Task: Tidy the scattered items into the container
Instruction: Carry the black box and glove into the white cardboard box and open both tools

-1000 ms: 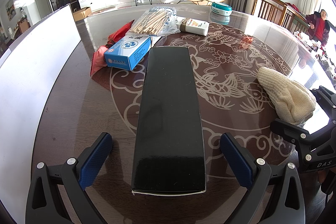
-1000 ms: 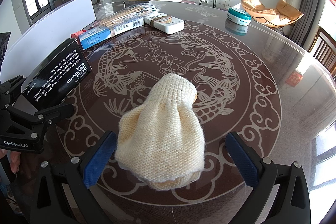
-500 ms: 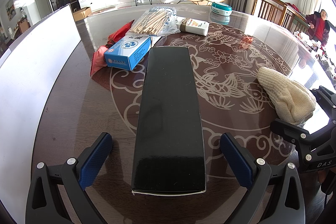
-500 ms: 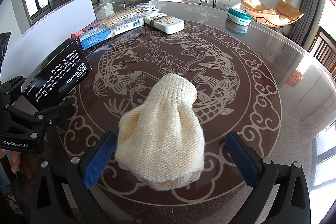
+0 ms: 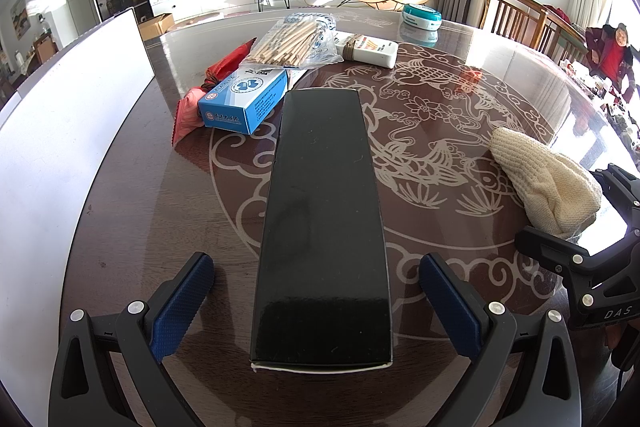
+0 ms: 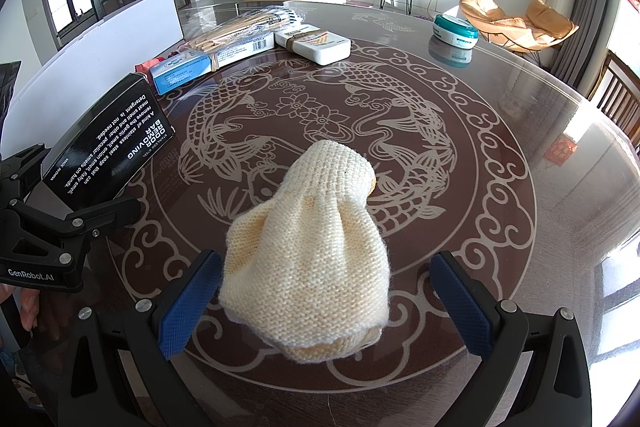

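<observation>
Left gripper (image 5: 316, 307) is sitting with both blue pads spread wide, straddling the near end of the long black box (image 5: 324, 227); a gap is showing on each side, so nothing is gripped. Right gripper (image 6: 326, 301) is likewise standing released, pads either side of the cream knitted pouch (image 6: 312, 267); the left pad is just beside the knit, contact can't be confirmed.

Handling, judged:
- Black box: stiff glossy card, prob. light for its length. The gloss is likely making it slippery, so pads should be closing across the narrow width near the end facing the gripper, square to the sides. A grip this far from the middle may be letting the far end droop.
- Pouch: soft, limp, compressible, not fragile. Best taken at the bunched wide end nearest the gripper; it will be sagging when lifted. Contents, if any, not visible.

Both items are lying on the round glass-topped table (image 6: 540, 131), the box to the left, the pouch to the right, well apart.

Other scattered items, far side: blue box (image 5: 244, 99), bag of chopsticks (image 5: 296, 39), white pack (image 5: 372, 51), red wrapper (image 5: 188, 111), teal round tin (image 5: 422, 17).

Container: a large white wall-like surface (image 5: 60, 131) is running along the table's left edge; poss. the bin's side, but can't tell. Its inside isn't showing in either view, so contents unknown.
</observation>
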`<state>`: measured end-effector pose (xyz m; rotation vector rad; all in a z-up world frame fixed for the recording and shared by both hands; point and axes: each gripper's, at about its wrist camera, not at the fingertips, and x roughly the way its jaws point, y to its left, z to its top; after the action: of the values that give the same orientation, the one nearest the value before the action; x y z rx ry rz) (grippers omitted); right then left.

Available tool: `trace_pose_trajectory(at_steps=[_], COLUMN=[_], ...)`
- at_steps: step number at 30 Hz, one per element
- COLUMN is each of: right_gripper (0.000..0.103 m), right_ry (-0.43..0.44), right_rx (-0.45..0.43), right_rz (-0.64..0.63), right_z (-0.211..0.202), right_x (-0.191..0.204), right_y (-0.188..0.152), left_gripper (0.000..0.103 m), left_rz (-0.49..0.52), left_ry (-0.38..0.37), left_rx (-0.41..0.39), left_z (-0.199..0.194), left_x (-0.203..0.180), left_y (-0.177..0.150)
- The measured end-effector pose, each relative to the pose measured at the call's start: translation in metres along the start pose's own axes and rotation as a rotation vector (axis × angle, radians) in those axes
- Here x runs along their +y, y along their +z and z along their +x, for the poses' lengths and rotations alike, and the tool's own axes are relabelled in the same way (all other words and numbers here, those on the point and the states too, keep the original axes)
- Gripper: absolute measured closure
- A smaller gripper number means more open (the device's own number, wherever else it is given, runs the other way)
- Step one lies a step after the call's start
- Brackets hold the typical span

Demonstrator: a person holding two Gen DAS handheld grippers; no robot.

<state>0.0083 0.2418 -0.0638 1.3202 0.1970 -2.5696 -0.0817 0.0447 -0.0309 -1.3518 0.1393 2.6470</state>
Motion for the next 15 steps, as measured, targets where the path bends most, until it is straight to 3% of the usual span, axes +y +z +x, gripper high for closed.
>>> trace_pose_trajectory(at_steps=[9,12,13,15], right_gripper=[0.000,0.000,0.000,0.001], right_ry=[0.006,0.037,0.047,0.086], right_rx=[0.007,0.118,0.160,0.170], right_rz=[-0.003,-0.041,-0.036,-0.017], right_z=[0.000,0.005,0.006,0.000], right_x=[0.000,0.000,-0.001,-0.004], right_y=[0.001,0.015,0.021,0.030], left_gripper=[0.000,0.003,0.021,0.046], left_rz=[0.015,0.058,0.064,0.078], left_ry=[-0.015,-0.054,-0.060,-0.058], left_rx=[0.030,0.091,0.083,0.061], left_z=[0.002,0.005,0.003,0.000], left_x=[0.000,-0.001,-0.001,-0.001], left_y=[0.005,0.014,0.015,0.017])
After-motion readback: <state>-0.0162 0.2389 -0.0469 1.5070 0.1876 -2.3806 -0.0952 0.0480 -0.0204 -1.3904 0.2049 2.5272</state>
